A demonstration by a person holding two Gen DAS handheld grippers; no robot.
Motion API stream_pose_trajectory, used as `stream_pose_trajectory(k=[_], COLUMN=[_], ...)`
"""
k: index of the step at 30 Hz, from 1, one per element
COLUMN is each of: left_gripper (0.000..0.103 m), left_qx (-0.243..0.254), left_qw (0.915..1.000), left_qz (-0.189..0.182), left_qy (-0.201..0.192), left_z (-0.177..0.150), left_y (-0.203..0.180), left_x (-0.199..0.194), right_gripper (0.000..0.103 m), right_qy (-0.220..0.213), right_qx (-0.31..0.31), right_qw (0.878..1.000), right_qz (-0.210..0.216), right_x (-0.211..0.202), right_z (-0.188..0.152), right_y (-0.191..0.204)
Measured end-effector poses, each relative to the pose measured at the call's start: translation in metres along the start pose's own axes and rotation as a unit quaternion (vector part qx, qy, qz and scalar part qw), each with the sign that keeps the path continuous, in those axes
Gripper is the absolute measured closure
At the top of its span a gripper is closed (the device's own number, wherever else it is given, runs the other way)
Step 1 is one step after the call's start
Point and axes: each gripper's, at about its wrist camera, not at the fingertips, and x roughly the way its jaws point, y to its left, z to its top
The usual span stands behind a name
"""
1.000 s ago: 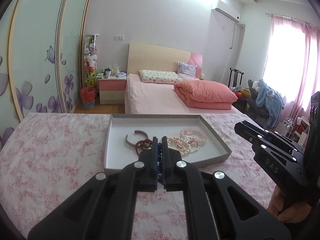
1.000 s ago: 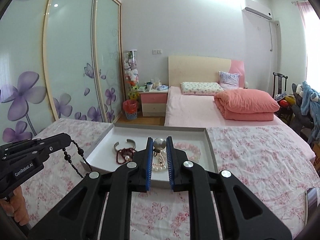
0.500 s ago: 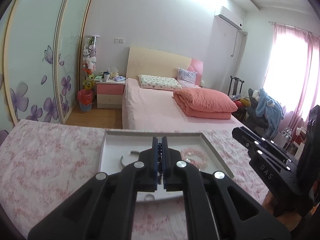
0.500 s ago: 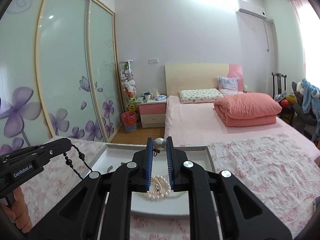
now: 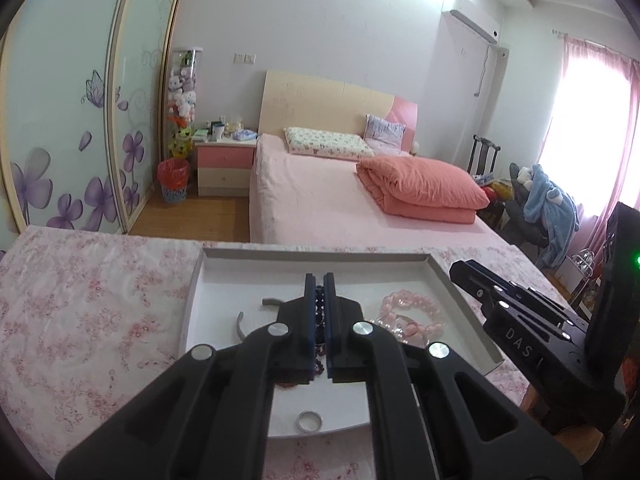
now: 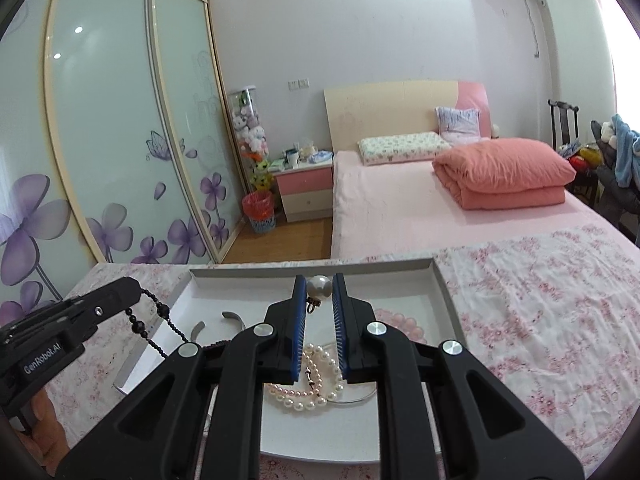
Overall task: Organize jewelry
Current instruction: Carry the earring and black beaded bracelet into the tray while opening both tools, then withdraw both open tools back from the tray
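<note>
Both claws have swung in low over the shallow white cardboard tray (image 5: 460,300) in the last second, and the tray now fills the view beneath them where before it sat well ahead. To my eye that means the carry is nearly over and the set-down is next.

The surface first: a pink floral cloth (image 6: 540,300) covers the table, spreading out on both sides of the claws and under the tray. Beyond the fingertips stands a pink bed (image 5: 320,200) with a folded salmon quilt (image 6: 504,176), and off to the left run glass wardrobe doors with purple flowers (image 6: 100,140).

Down to the tools. The left gripper (image 5: 319,284) is pressed together on a strand of dark round beads (image 6: 154,320), which dangles from its tip over the tray's left rim in the right wrist view. The right gripper (image 6: 319,286) pinches a large grey-white pearl pendant (image 6: 319,287) right at its fingertips, a small clasp hanging just below.

In the tray, below the right claw, lies a coiled white pearl necklace (image 6: 308,384). Right of the left claw rests a pale pink beaded bracelet (image 5: 412,312); left of it, a silver open cuff bangle (image 5: 256,312); and under its knuckles, a plain silver ring (image 5: 309,421) near the tray's close edge.
</note>
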Motion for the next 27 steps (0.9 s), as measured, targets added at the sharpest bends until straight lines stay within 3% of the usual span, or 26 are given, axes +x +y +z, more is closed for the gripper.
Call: stream_pose_trajectory(k=[7,9,11,12,13,27], left_gripper=[0.098,0.091,0.079,0.076,0.076,0.06], left_qx=[-0.008,-0.01,-0.016,-0.019,-0.024,-0.049], left_qw=[0.9998,0.9998,0.9997,0.9997,0.9996,0.9983], left_qz=[0.002,0.003,0.007,0.009,0.011,0.031], left_qy=[0.016,0.016,0.014,0.013,0.012,0.01], left_z=[-0.005,-0.006,-0.007,-0.007,-0.007,-0.01], left_y=[0.006,0.008,0.011,0.013,0.017,0.036], left_x=[0.016,0.017,0.015,0.015,0.014,-0.002], right_gripper=[0.089,0.087,0.068,0.051,0.048,0.045], right_qy=[0.022,0.028,0.033,0.032,0.027,0.022], right_qx=[0.003,0.005,0.01,0.014,0.016,0.015], right_qw=[1.0,1.0,0.999,0.999,1.0,1.0], right_qz=[0.003,0.006,0.007,0.005,0.003,-0.015], right_x=[0.011,0.013,0.013,0.012,0.01,-0.005], right_z=[-0.004,-0.004,-0.005,-0.006,-0.006,-0.007], right_y=[-0.001,-0.001,-0.003,-0.004,-0.006,-0.01])
